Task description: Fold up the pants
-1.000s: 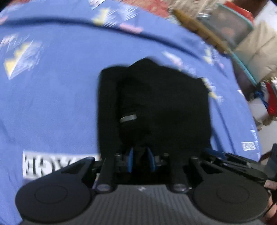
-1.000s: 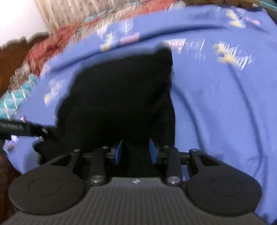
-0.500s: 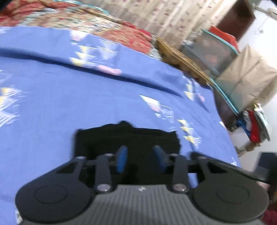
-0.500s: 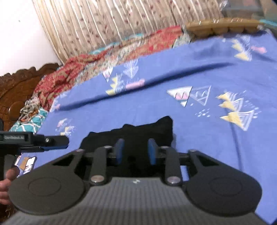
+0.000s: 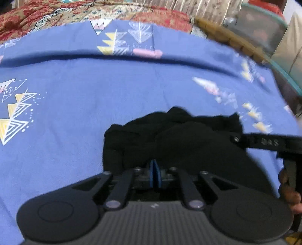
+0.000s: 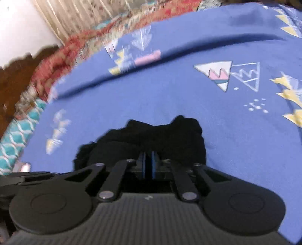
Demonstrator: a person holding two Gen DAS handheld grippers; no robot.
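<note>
The black pants (image 5: 179, 139) lie folded in a bunched bundle on the blue patterned bedsheet (image 5: 94, 98). My left gripper (image 5: 154, 169) sits at the bundle's near edge, its blue pads pressed together over black fabric. The pants also show in the right wrist view (image 6: 154, 139). My right gripper (image 6: 148, 162) is at the near edge too, pads nearly together on the cloth. The right gripper's body (image 5: 264, 142) crosses the left view at the right.
The blue sheet (image 6: 188, 98) has a long crease across the far side. A red patterned blanket (image 5: 56, 13) lies beyond it. A wooden headboard (image 6: 15, 75) is at the left, curtains behind, and boxes (image 5: 264, 28) stand at the far right.
Both grippers were open half a second ago and have closed on the near edge of the pants. The views have tilted down toward the bundle.
</note>
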